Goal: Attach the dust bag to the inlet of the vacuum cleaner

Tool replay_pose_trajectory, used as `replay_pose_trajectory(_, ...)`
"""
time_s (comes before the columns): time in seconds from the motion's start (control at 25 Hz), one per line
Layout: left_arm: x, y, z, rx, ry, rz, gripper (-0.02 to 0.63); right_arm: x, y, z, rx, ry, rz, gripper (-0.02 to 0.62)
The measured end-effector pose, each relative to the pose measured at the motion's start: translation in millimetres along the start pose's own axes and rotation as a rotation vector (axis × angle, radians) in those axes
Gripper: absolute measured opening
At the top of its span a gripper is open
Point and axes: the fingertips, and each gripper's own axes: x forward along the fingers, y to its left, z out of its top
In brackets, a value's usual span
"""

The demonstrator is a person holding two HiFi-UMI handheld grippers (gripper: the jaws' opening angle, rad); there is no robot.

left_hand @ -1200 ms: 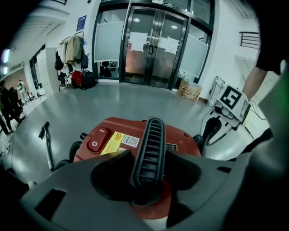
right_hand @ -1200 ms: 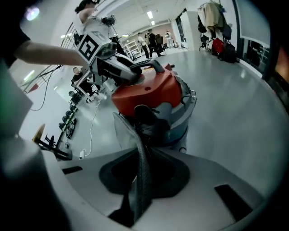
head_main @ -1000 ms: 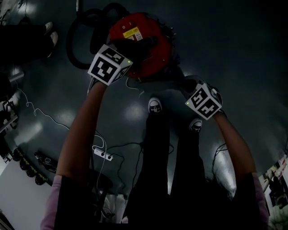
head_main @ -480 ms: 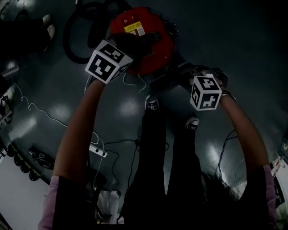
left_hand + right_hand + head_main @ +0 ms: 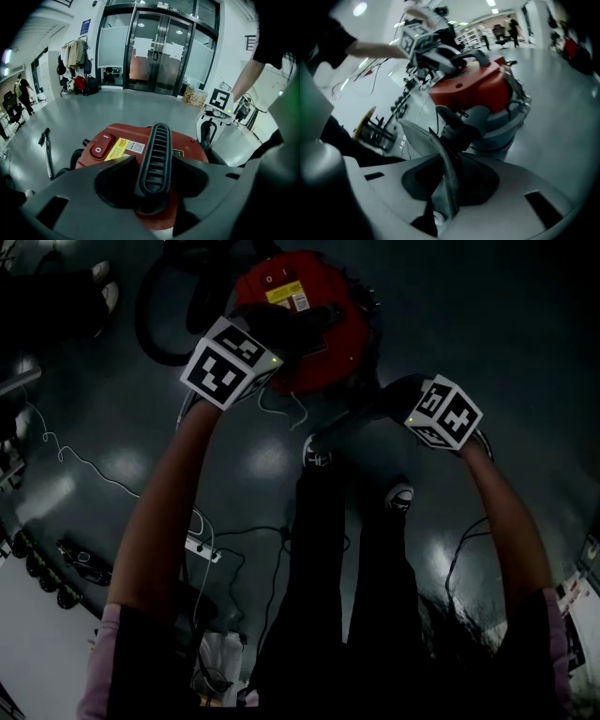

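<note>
The red vacuum cleaner lid (image 5: 323, 296) sits on its grey drum (image 5: 506, 126) on the floor ahead of me. My left gripper (image 5: 281, 334) is shut on the lid's black ribbed handle (image 5: 157, 136), which fills the gap of the left gripper (image 5: 153, 164). My right gripper (image 5: 389, 404) is low at the drum's near side. A fold of the grey dust bag (image 5: 419, 136) runs from the black inlet fitting (image 5: 457, 126) down between the right gripper (image 5: 449, 161) jaws. Those jaws have just been opening, and the cloth stands loose between them.
A black hose (image 5: 173, 306) coils at the vacuum's far left, with a metal wand (image 5: 47, 150) beside it. Cables and a power strip (image 5: 208, 554) lie on the floor at left. My shoes (image 5: 319, 457) stand just short of the drum. A bystander's shoes (image 5: 103, 287) are top left.
The right gripper has tilted and shifted slightly up and right, its marker cube showing a different face. The left gripper stays on the handle.
</note>
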Motion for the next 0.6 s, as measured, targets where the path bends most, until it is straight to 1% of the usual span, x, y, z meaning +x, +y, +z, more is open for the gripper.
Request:
replay_pose_trajectory(0.04, -0.8, 0.3, 0.1, 0.0, 0.001, 0.002, 0.212, -0.5, -1.2, -1.2, 0.079, -0.04, 0.0, 0.087)
replay_pose_trajectory(0.08, -1.4, 0.7, -0.1, -0.001, 0.001, 0.004, 0.212, -0.8, -1.3, -2.4, 0.123, -0.069, -0.008, 0.089)
replay_pose_trajectory(0.12, -1.5, 0.9, -0.5, -0.001, 0.001, 0.005, 0.212, -1.1, -0.5, -3.4, 0.124, -0.079, -0.026, 0.089)
replay_pose_trajectory(0.16, -1.1, 0.9, -0.8, -0.002, 0.001, 0.004, 0.212, -1.4, 0.9, -4.4, 0.085, -0.069, -0.051, 0.091)
replay_pose_trajectory(0.24, -0.7, -0.1, -0.5, -0.004, 0.003, 0.001, 0.212, -2.8, 4.7, -5.2, -0.041, -0.008, -0.099, 0.095)
replay_pose_trajectory(0.32, -1.3, -0.7, 0.7, -0.004, 0.004, -0.001, 0.212, -4.5, 8.9, -3.9, -0.174, 0.069, -0.118, 0.095)
replay_pose_trajectory(0.48, -0.4, 0.6, -0.4, -0.005, 0.002, 0.002, 0.212, -0.7, 13.0, -5.5, -0.442, 0.224, -0.118, 0.107)
replay_pose_trajectory(0.6, -0.3, 0.3, -1.0, -0.004, 0.004, -0.001, 0.212, 1.4, 15.0, -8.6, -0.577, 0.308, -0.11, 0.106)
